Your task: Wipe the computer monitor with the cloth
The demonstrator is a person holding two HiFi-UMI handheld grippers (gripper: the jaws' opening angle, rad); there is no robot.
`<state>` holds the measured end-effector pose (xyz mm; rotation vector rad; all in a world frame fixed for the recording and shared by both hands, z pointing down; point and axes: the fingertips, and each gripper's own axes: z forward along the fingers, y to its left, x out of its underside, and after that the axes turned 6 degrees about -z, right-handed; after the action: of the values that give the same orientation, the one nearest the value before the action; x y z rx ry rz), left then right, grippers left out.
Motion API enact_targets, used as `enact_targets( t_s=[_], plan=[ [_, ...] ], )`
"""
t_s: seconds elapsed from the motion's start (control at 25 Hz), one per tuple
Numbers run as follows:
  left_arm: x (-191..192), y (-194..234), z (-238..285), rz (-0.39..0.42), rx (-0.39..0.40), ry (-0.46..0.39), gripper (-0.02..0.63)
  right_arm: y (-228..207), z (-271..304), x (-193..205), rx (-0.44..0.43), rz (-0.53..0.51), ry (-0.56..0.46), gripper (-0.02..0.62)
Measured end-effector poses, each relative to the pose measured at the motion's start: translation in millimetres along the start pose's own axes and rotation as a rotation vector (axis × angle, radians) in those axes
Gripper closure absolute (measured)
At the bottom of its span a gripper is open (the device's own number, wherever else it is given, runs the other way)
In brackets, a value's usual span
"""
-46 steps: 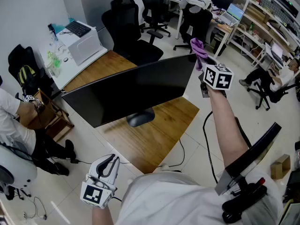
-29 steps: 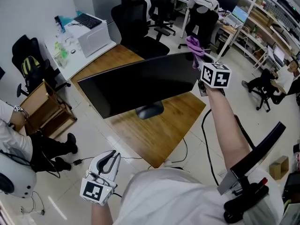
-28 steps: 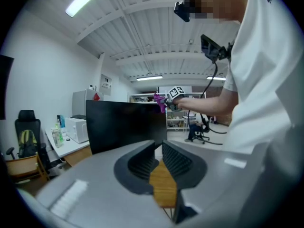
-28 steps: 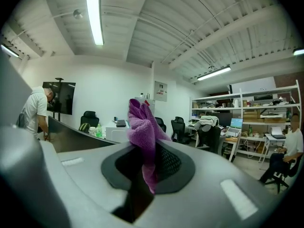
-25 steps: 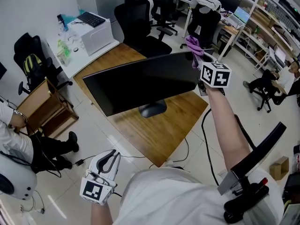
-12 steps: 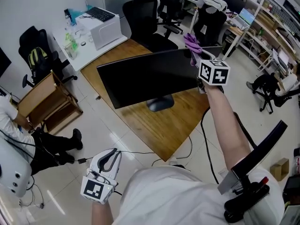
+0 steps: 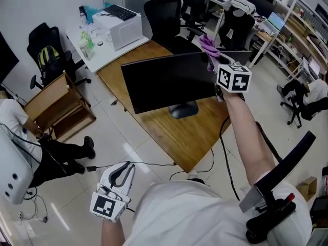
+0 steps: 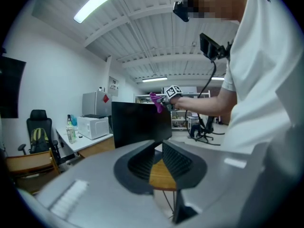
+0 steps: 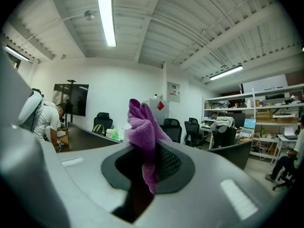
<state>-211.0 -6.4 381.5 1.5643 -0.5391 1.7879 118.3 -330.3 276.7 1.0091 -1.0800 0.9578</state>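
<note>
R gripper (image 7: 216,64) pinches purple cloth (image 7: 207,44) by monitor (image 7: 169,81) top-right corner, maybe touching.

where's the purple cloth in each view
Head view: the cloth is upper right of centre, above the marker cube, at a top corner of the monitor.
Left gripper view: small, upper centre, at that same corner.
Right gripper view: dead centre, pinched in the tongs of the right gripper.
Shared landmark: the black monitor.

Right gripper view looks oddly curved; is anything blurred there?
Right gripper view: wide-angle lens bends the ceiling and darkens the corners; the purple cloth is sharp, the right tool's body nearest the lens soft. Left gripper view: same bending; strip light blown white.
</note>
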Motion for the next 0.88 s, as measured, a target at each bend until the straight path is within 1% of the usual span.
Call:
enact_targets(
  t_s=[0.16,0.32,0.88],
  plan=[
    [2,3,-12,-0.006,-0.013,-0.007,0.535,20,2,-5,-0.02,-0.003,-0.005,0.548],
    [9,7,-25,0.005,-0.019,-0.001,0.535,39,5,-8,-0.042,-0.006,-0.011,0.548],
    [17,17,-65,-0.001,-0.088,-0.012,0.535,107,14,-25,-0.132,-0.015,-0.036,0.548]
  ],
)
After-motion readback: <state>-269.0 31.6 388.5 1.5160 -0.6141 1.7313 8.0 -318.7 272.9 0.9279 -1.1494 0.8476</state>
